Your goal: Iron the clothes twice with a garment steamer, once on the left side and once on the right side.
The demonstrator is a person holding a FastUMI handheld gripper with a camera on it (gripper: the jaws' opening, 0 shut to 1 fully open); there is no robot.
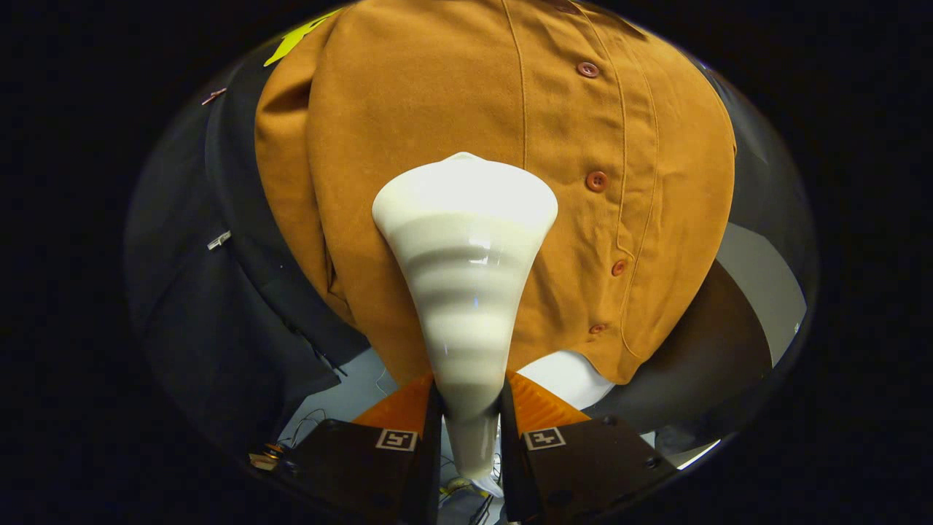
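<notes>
Clamped between the fingers of my gripper (466,408) is the narrow handle of the white steamer (464,292), and both fingers press on it from either side. From my seat I read the scene left to right: dark cloth hangs at the left with a small clip (219,240) on it, then comes the left sleeve edge of the brown shirt (408,109), then the steamer's wide head resting against the shirt front just left of the button row (596,181). Further right, the shirt's hem curves down over something white (568,375) behind it.
</notes>
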